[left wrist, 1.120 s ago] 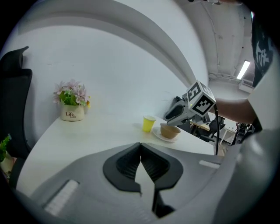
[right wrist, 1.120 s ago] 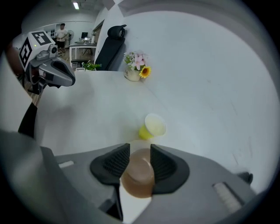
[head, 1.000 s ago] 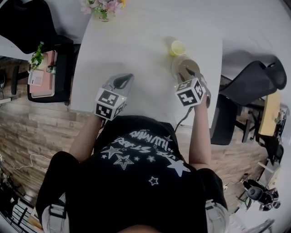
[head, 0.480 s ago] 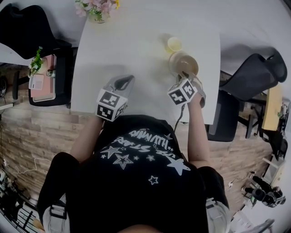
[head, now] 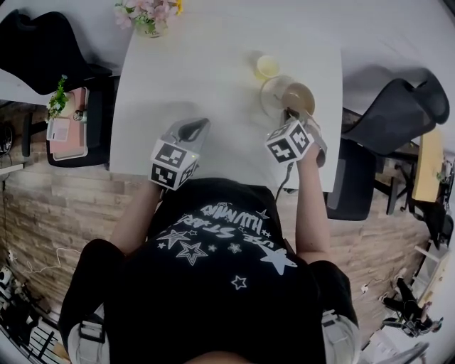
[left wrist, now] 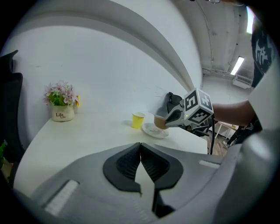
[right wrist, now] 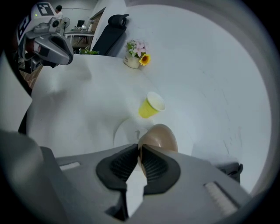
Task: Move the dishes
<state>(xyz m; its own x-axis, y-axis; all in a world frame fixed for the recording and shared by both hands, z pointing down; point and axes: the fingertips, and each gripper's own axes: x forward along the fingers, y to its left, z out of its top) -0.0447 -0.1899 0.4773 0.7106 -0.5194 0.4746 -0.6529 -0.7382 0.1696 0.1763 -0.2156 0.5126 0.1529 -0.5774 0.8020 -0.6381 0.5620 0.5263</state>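
Note:
A tan bowl hangs tilted just above the right side of a white plate on the white table. My right gripper is shut on the bowl's near rim; in the right gripper view the rim sits pinched between the pads, with the bowl over the plate. A yellow paper cup stands just beyond the plate. My left gripper rests near the table's front edge, shut with nothing in it. The left gripper view shows the bowl held above the plate.
A flower pot stands at the table's far left corner. A black office chair is to the right of the table, and another black chair to the left. A small cart with a pink item sits by the left edge.
The right gripper has carried the bowl up and to the right, off the middle of the plate, which now shows. The left gripper has stayed put.

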